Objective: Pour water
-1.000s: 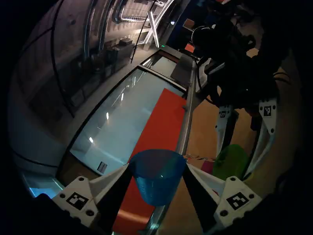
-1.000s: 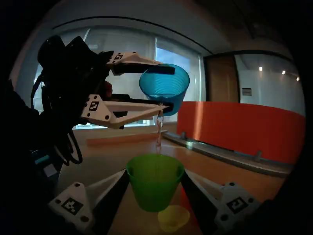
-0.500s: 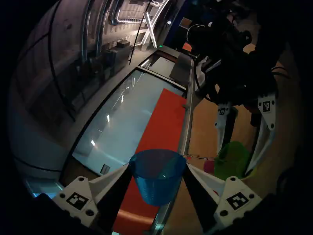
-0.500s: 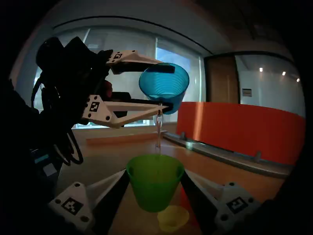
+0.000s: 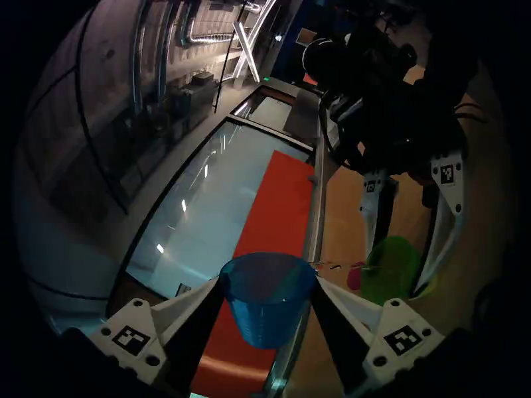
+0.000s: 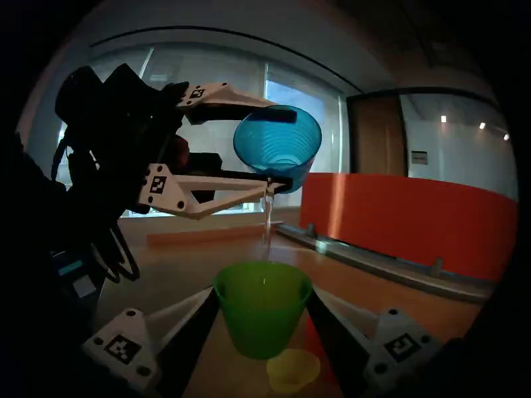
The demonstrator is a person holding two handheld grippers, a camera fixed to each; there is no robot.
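My left gripper (image 5: 267, 306) is shut on a ribbed blue cup (image 5: 267, 305). In the right gripper view that blue cup (image 6: 277, 144) is tipped on its side, held in the left gripper (image 6: 279, 149) above and behind a green cup (image 6: 263, 306). A thin stream of water (image 6: 267, 222) falls from the blue cup's lip into the green cup. My right gripper (image 6: 263, 312) is shut on the green cup, which stands upright. In the left gripper view the green cup (image 5: 391, 268) sits between the right gripper's (image 5: 401, 265) white fingers at the right.
A wooden table (image 6: 179, 265) lies below both cups. A yellow cup (image 6: 293, 369) and something pink (image 5: 356, 276) sit under the green cup. An orange partition (image 6: 411, 215) with a metal rail runs along the table's far side. Windows (image 6: 199, 99) stand behind.
The blue cup has tipped slightly further and the water stream keeps running into the green cup. Both grippers have barely shifted.
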